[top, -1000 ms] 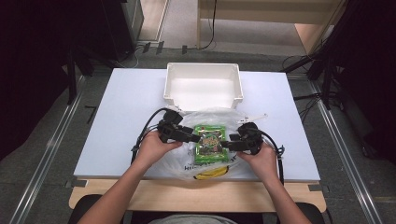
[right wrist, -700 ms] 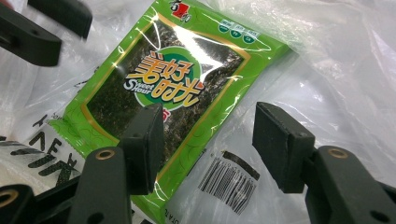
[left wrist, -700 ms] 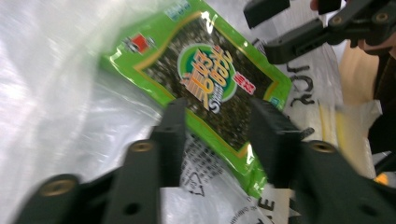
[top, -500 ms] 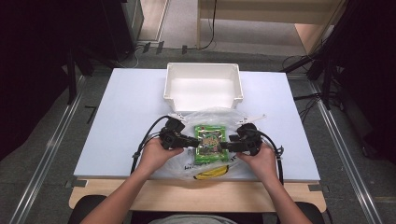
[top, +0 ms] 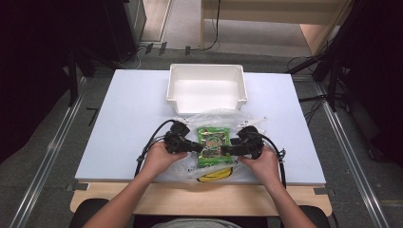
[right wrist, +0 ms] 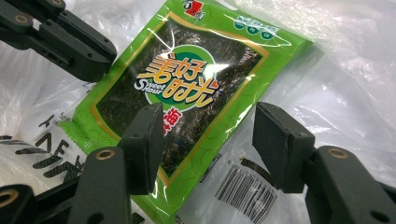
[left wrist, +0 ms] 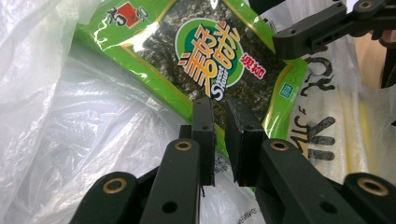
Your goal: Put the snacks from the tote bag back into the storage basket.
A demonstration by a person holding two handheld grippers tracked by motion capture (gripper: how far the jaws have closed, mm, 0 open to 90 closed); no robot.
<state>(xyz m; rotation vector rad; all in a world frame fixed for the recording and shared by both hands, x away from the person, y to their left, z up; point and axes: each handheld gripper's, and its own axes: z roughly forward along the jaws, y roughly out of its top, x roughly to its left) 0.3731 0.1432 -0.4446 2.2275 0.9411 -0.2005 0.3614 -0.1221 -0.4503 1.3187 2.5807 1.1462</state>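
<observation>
A green seaweed snack packet (top: 215, 142) lies flat on a crumpled clear plastic bag (top: 209, 118) near the table's front. My left gripper (top: 200, 148) meets the packet's left edge. Its jaws have just been closing. In the left gripper view the packet (left wrist: 205, 51) has a corner pinched between the nearly closed pads of my left gripper (left wrist: 219, 100). My right gripper (top: 224, 150) sits at the packet's right edge. In the right gripper view it (right wrist: 210, 116) stands open, one pad over the packet (right wrist: 187, 70) and the other over the bag (right wrist: 327, 60).
A white bin (top: 206, 67) stands empty behind the bag on the white table (top: 123, 118). The bag carries black lettering, a barcode label (right wrist: 245, 189) and a yellow patch (top: 216, 175) near the front edge. Both hands rest at the table's front.
The left gripper's jaws went from wide open to nearly together at the packet's left edge. The right gripper and the packet stayed put.
</observation>
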